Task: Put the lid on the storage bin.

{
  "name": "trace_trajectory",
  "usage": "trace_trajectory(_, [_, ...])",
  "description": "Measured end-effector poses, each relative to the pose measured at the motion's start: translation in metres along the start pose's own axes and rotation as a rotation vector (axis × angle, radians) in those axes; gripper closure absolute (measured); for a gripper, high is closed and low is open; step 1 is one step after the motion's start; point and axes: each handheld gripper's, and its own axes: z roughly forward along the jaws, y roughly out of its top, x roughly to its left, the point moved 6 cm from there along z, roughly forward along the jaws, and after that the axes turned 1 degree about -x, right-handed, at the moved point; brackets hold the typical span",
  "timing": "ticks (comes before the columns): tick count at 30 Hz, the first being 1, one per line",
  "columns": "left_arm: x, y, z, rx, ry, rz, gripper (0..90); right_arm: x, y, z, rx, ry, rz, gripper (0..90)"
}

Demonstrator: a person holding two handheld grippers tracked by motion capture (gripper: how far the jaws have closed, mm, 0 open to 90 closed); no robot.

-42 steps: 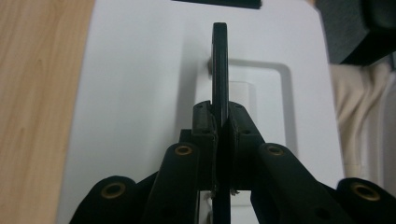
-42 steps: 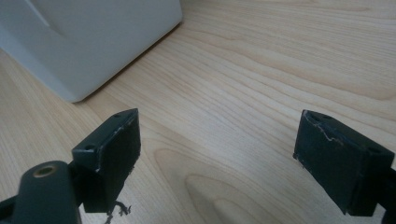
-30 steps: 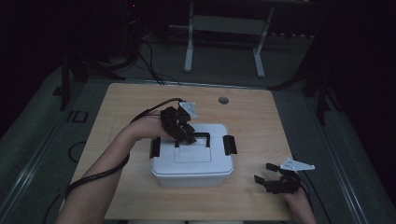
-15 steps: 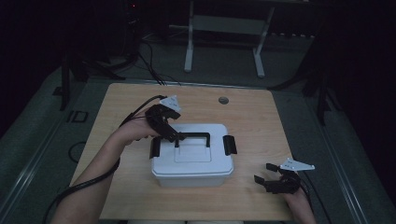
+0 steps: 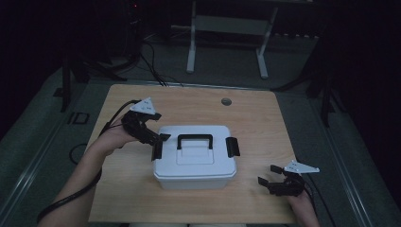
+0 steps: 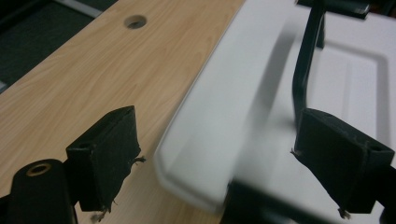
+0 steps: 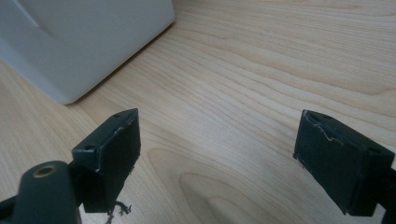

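Observation:
A white lidded box (image 5: 196, 165) with a black carry handle (image 5: 194, 138) stands mid-table, a black latch (image 5: 157, 150) on its left end and another latch (image 5: 232, 146) on its right end. My left gripper (image 5: 158, 138) hovers open at the box's left end, just above the left latch. In the left gripper view its jaws (image 6: 215, 154) straddle the lid's rounded corner (image 6: 219, 126), with the handle (image 6: 303, 70) beyond. My right gripper (image 5: 267, 174) is low over the table right of the box, open and holding nothing (image 7: 215, 154). The box's corner (image 7: 88, 46) lies ahead of it.
The wooden table (image 5: 189, 106) has a round cable hole (image 5: 226, 101) at its far side, also seen as a hole (image 6: 136, 21) in the left gripper view. A cable (image 5: 71, 198) trails from my left arm off the table's left. A metal stand (image 5: 227, 28) is behind on the dark floor.
My left gripper has moved left, from above the lid near the handle out to the box's left end. The right gripper has stayed in place.

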Motion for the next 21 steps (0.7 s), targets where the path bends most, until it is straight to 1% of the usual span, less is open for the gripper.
trace_trajectory(1, [0.0,0.0,0.0,0.0,0.0,0.0,13.5,0.0,0.0,0.0,0.0,0.0,0.0,14.2])
trace_trajectory(2, [0.002,-0.006,-0.007,-0.025,0.005,-0.02,12.5,-0.002,0.0,-0.001,-0.008,-0.009,0.006,14.2])
trace_trajectory(3, [0.003,-0.012,-0.013,-0.049,0.026,-0.021,12.5,-0.002,0.0,-0.001,-0.01,-0.011,0.009,14.2])
trace_trajectory(4, [0.003,-0.012,-0.013,-0.049,0.026,-0.021,12.6,-0.002,0.0,-0.001,-0.01,-0.011,0.009,14.2])
trace_trajectory(7, [0.006,-0.025,-0.025,-0.077,0.049,-0.045,12.5,-0.003,0.001,-0.002,-0.018,-0.019,0.016,14.2])
trace_trajectory(8, [0.006,-0.025,-0.025,-0.077,0.049,-0.045,12.5,-0.003,0.001,-0.002,-0.018,-0.019,0.016,14.2])
trace_trajectory(9, [0.007,-0.032,-0.03,-0.089,0.054,-0.051,12.5,-0.003,0.0,-0.001,-0.016,-0.021,0.015,14.1])
trace_trajectory(10, [0.007,-0.032,-0.03,-0.089,0.054,-0.051,12.5,-0.003,0.0,-0.001,-0.016,-0.021,0.015,14.1])
trace_trajectory(12, [0.007,-0.04,-0.034,-0.094,0.066,-0.049,12.5,-0.003,-0.001,-0.001,-0.011,-0.024,0.012,14.1])
trace_trajectory(13, [0.009,-0.047,-0.038,-0.105,0.076,-0.063,12.6,-0.003,-0.001,-0.001,-0.01,-0.025,0.011,14.1])
trace_trajectory(14, [0.009,-0.047,-0.038,-0.105,0.076,-0.063,12.5,-0.003,0.0,0.0,-0.011,-0.026,0.008,14.2])
trace_trajectory(15, [0.009,-0.054,-0.042,-0.126,0.082,-0.081,12.5,-0.003,0.0,-0.001,-0.012,-0.024,0.011,14.2])
trace_trajectory(16, [0.009,-0.054,-0.042,-0.126,0.082,-0.081,12.5,-0.003,0.0,-0.001,-0.012,-0.024,0.011,14.2])
trace_trajectory(17, [0.012,-0.061,-0.045,-0.136,0.102,-0.097,12.6,-0.003,0.0,-0.001,-0.011,-0.025,0.012,14.1])
trace_trajectory(18, [0.012,-0.061,-0.045,-0.136,0.102,-0.097,12.5,-0.003,0.0,-0.001,-0.011,-0.025,0.012,14.1])
trace_trajectory(19, [0.013,-0.068,-0.046,-0.133,0.111,-0.11,12.5,-0.003,0.0,-0.001,-0.012,-0.026,0.012,14.1])
trace_trajectory(20, [0.014,-0.071,-0.046,-0.132,0.119,-0.115,12.6,-0.003,0.0,-0.001,-0.012,-0.026,0.012,14.1])
trace_trajectory(21, [0.015,-0.08,-0.046,-0.124,0.129,-0.127,12.5,-0.003,-0.001,-0.001,-0.011,-0.027,0.013,14.1])
